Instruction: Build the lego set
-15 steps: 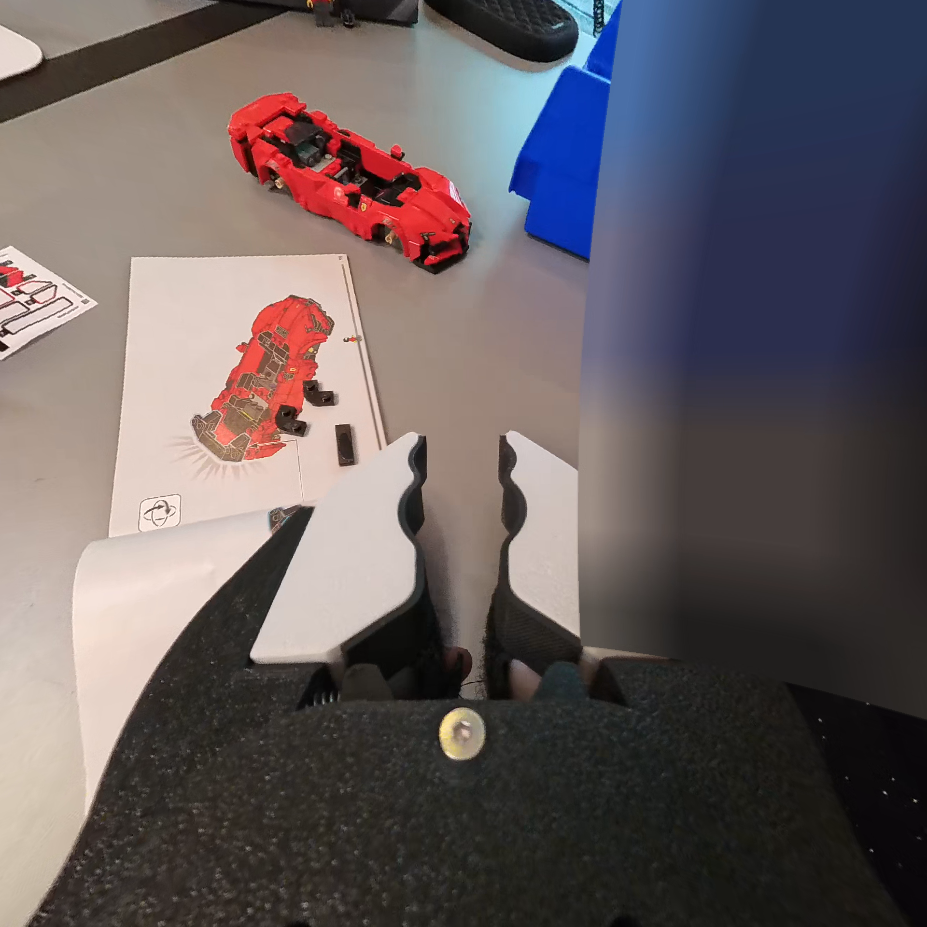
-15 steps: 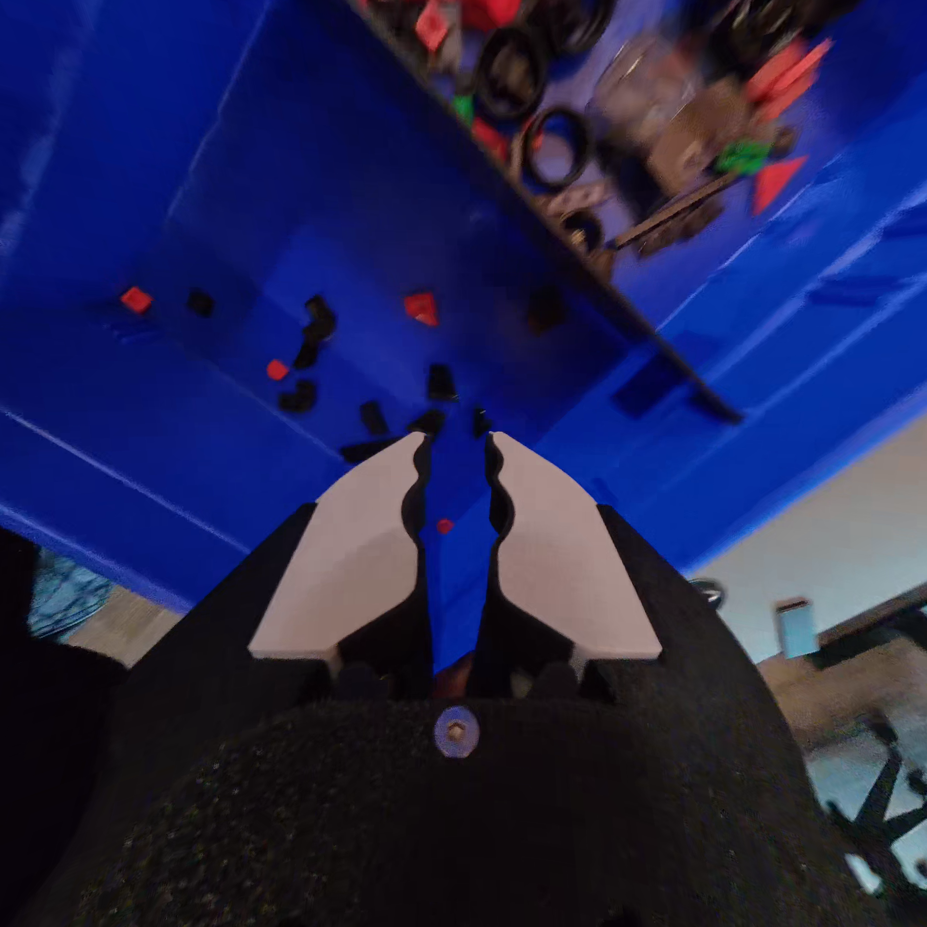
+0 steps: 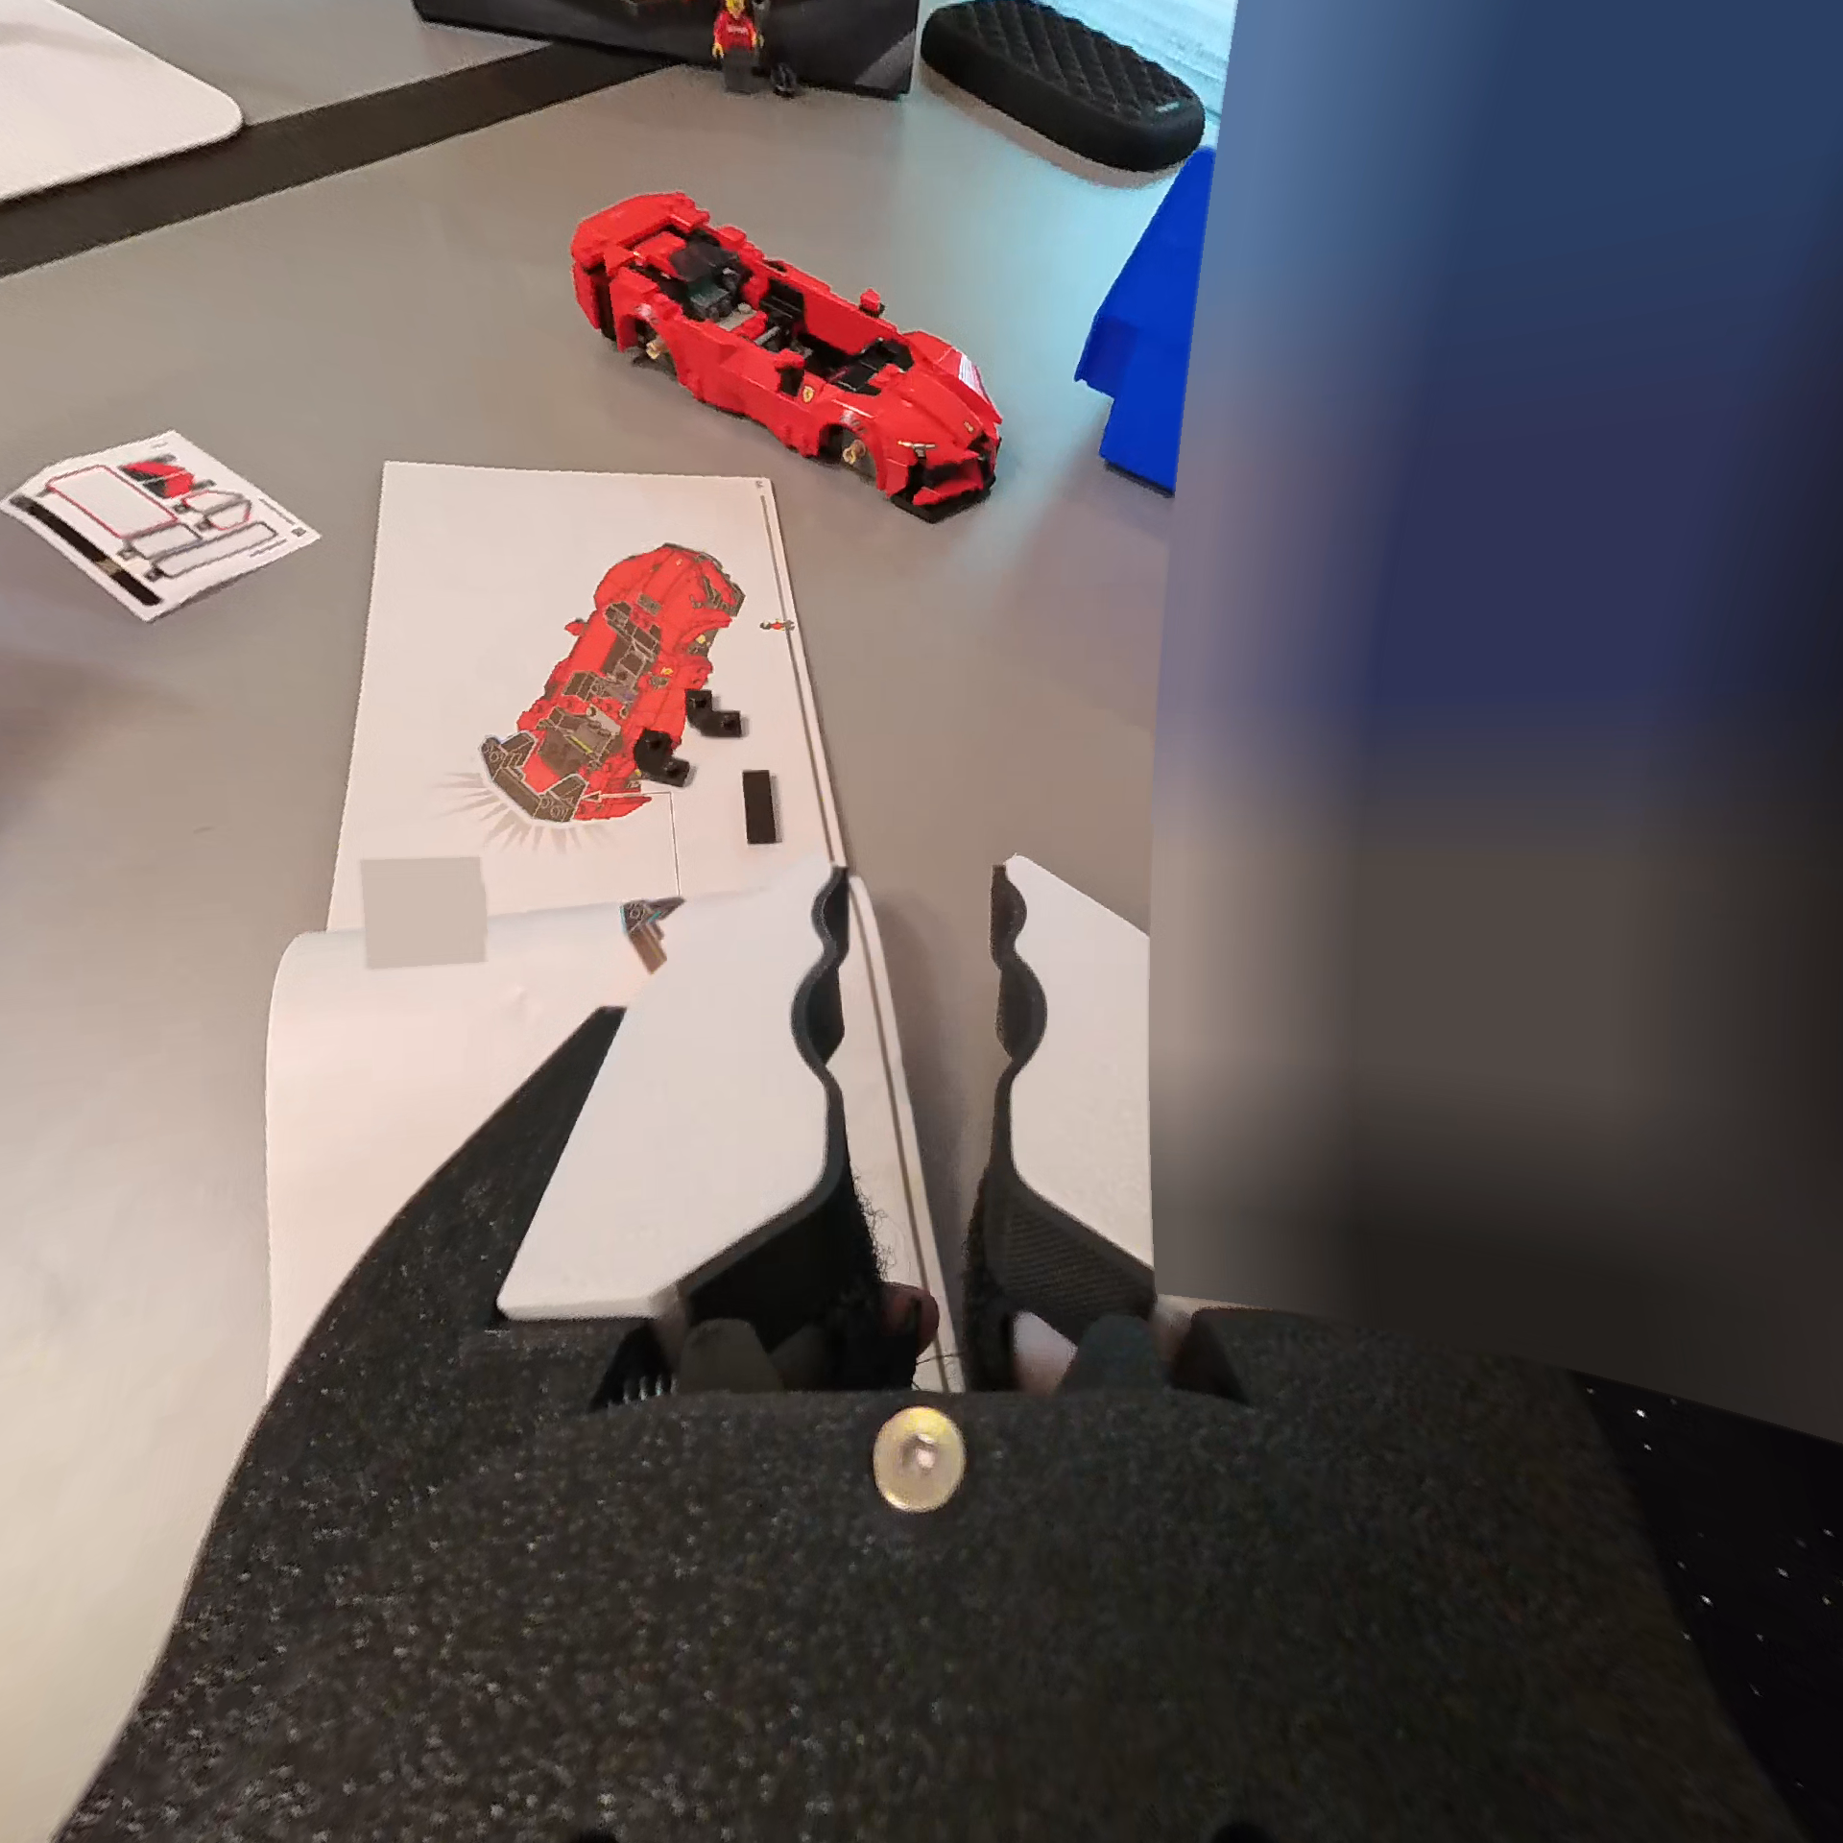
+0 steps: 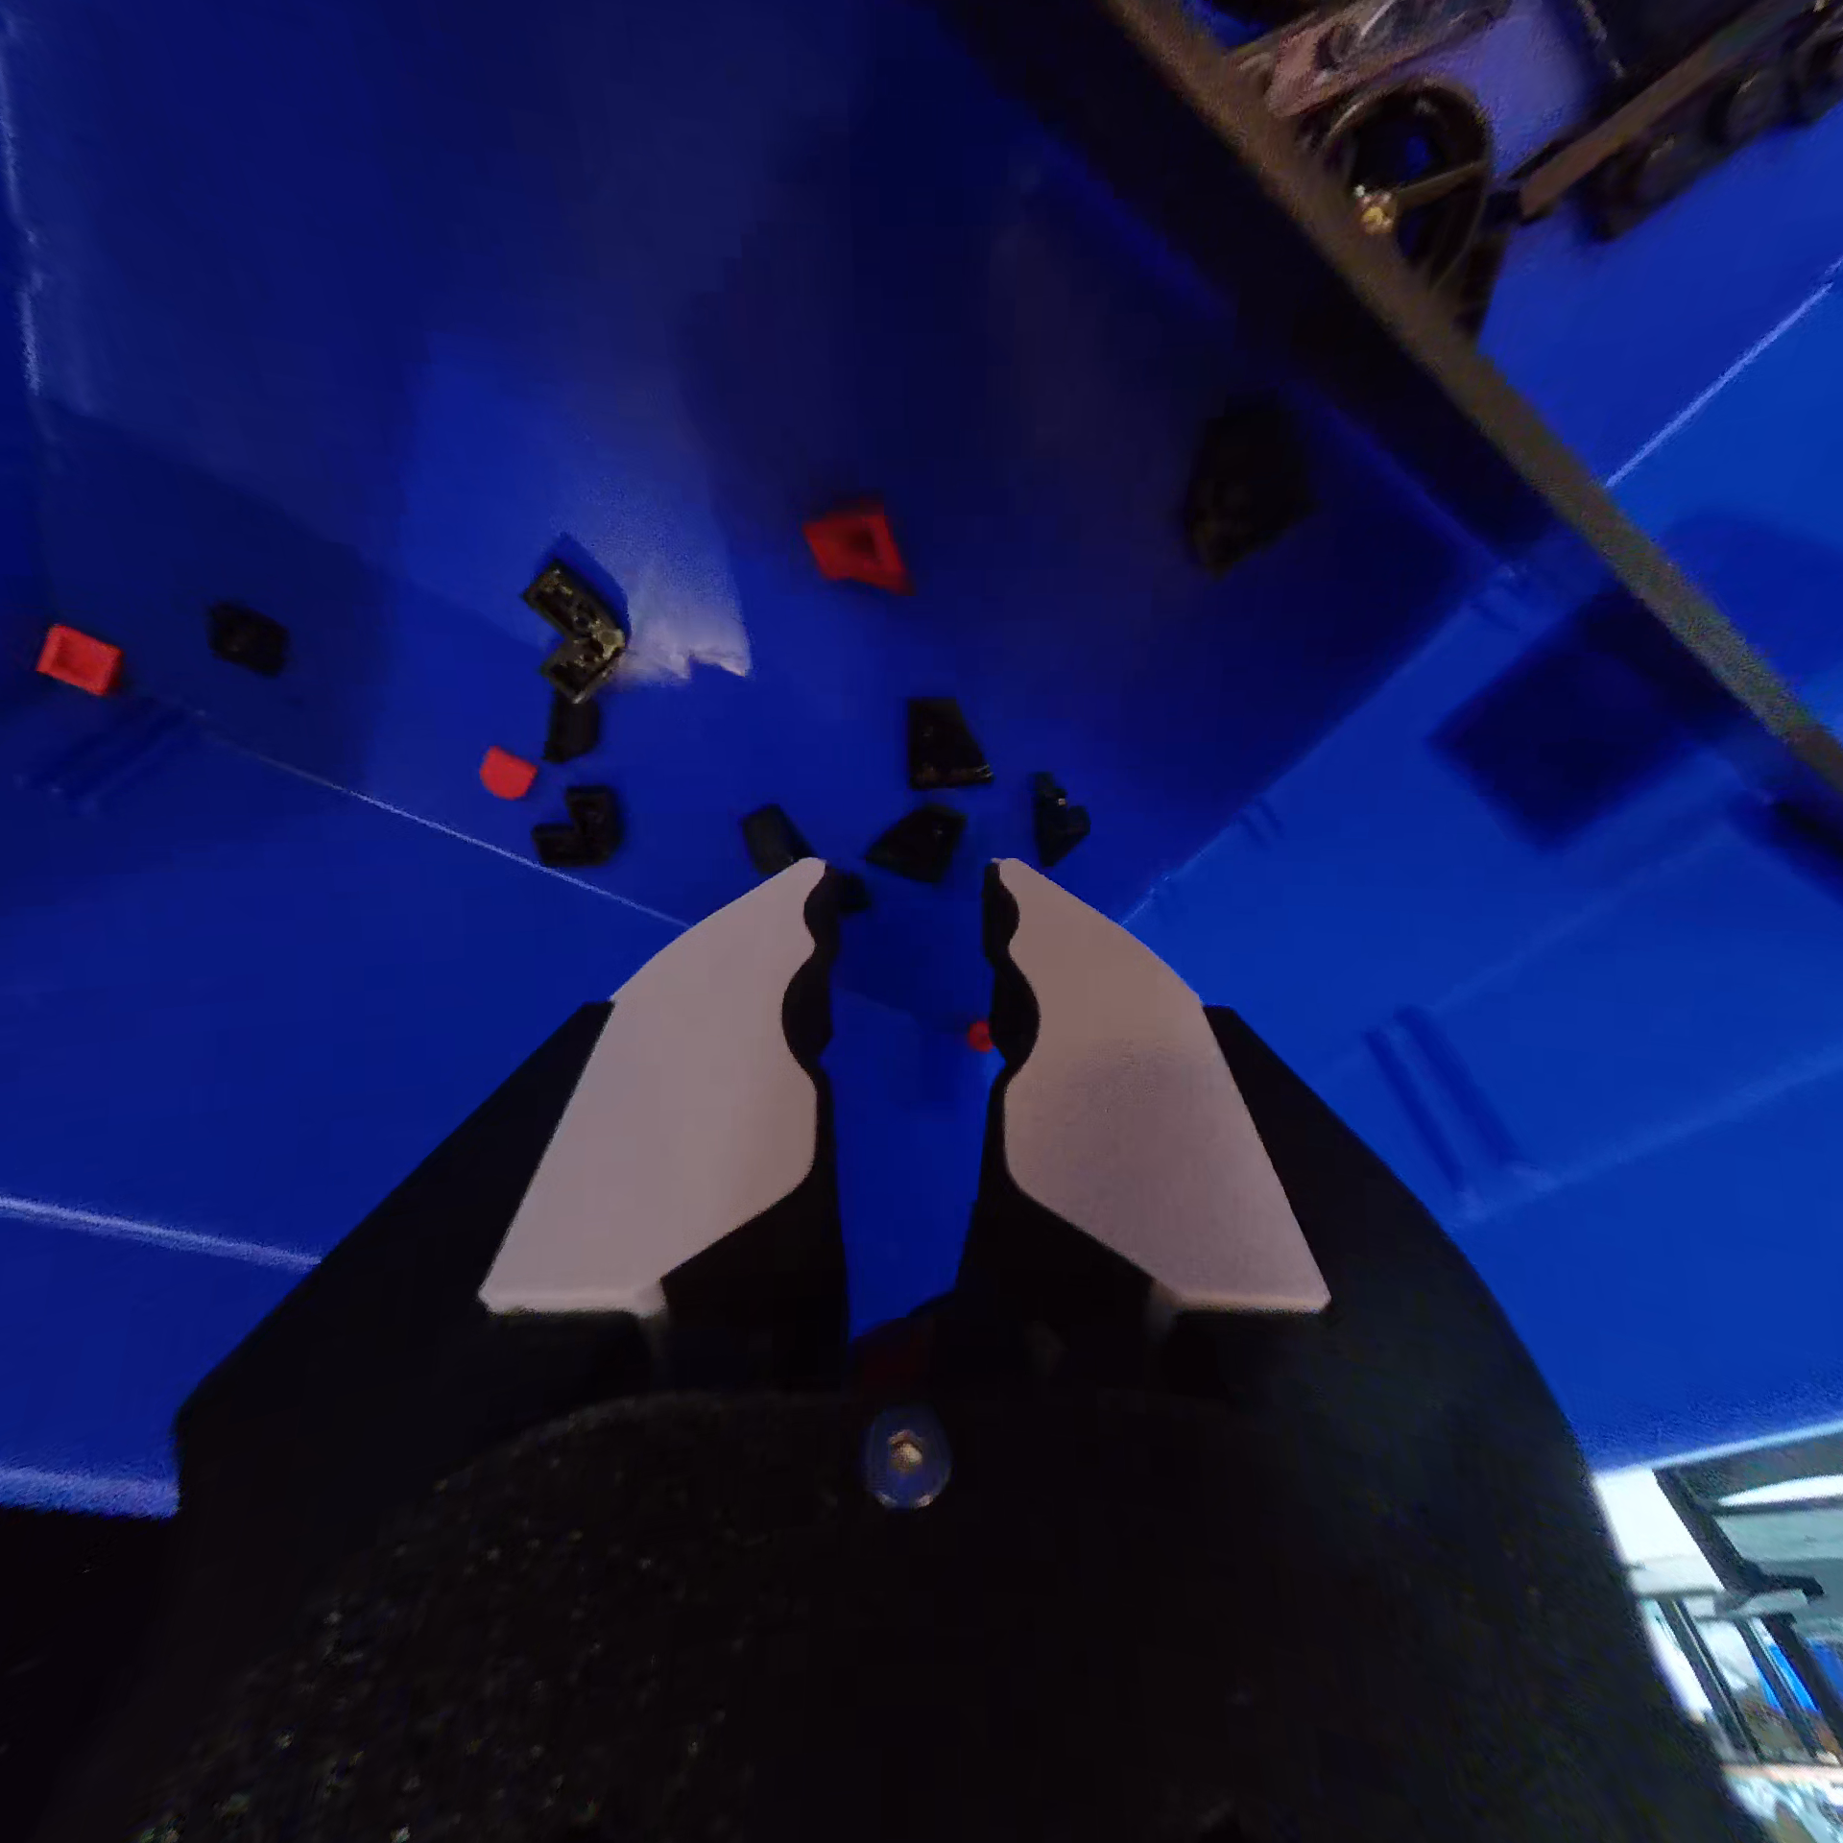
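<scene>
A partly built red lego car (image 3: pixel 788 349) stands on the grey table beyond an open instruction booklet (image 3: pixel 578 688). Three small black pieces (image 3: pixel 716 714) lie on the booklet page. My left gripper (image 3: pixel 918 873) is open and empty, low over the booklet's near edge. My right gripper (image 4: pixel 906 868) is open and empty inside a blue bin (image 4: pixel 299 997), its tips just short of several small black pieces (image 4: pixel 918 843) and red pieces (image 4: pixel 856 547) on the bin floor.
A sticker sheet (image 3: pixel 160 524) lies left of the booklet. A blue bin (image 3: pixel 1147 329) stands right of the car. A minifigure (image 3: pixel 740 45) and a black padded case (image 3: pixel 1062 80) are at the back. A black divider (image 4: pixel 1496 399) separates a compartment with tyres. The left gripper's tips are roughly 45 cm from the right gripper's.
My right gripper has pushed deeper into the bin, so the floor pieces look larger and nearer. My left gripper has drawn back and left a little, showing more of the table.
</scene>
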The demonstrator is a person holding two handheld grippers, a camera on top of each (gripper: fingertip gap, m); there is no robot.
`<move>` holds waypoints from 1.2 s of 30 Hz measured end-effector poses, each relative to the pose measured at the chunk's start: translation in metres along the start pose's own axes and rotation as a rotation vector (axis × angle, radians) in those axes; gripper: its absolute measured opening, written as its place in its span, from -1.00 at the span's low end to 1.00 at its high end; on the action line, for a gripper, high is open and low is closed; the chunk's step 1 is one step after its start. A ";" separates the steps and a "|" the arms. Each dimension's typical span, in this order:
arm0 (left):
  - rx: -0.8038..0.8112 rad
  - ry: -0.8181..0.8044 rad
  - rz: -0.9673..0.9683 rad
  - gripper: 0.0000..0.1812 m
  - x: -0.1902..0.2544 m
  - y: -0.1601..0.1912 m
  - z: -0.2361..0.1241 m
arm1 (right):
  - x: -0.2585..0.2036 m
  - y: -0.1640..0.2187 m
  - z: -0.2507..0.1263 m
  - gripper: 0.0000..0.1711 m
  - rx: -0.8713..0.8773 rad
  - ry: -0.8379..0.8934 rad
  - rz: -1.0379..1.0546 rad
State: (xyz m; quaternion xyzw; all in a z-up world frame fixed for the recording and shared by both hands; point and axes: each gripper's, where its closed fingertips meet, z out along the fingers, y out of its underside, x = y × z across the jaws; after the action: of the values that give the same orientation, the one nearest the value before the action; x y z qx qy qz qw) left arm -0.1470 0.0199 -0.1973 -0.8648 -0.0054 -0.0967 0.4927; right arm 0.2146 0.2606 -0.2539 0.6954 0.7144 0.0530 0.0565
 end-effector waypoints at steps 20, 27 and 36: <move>0.521 0.947 -0.180 -0.81 0.138 -0.109 -0.042 | -0.164 -0.140 -0.269 -0.88 1.516 -0.648 -0.958; 0.655 1.304 -0.328 -0.81 0.170 -0.132 -0.076 | -0.234 -0.186 -0.288 -0.87 1.380 -1.107 -1.042; 0.734 1.308 -0.344 -0.79 0.157 -0.133 -0.094 | -0.270 -0.214 -0.283 -0.87 1.174 -1.290 -1.076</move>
State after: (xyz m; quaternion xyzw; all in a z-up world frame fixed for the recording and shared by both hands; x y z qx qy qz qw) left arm -0.0222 -0.0056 -0.0109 -0.3995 0.1210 -0.6557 0.6291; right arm -0.0337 -0.0142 -0.0051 0.0967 0.6786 -0.7216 0.0969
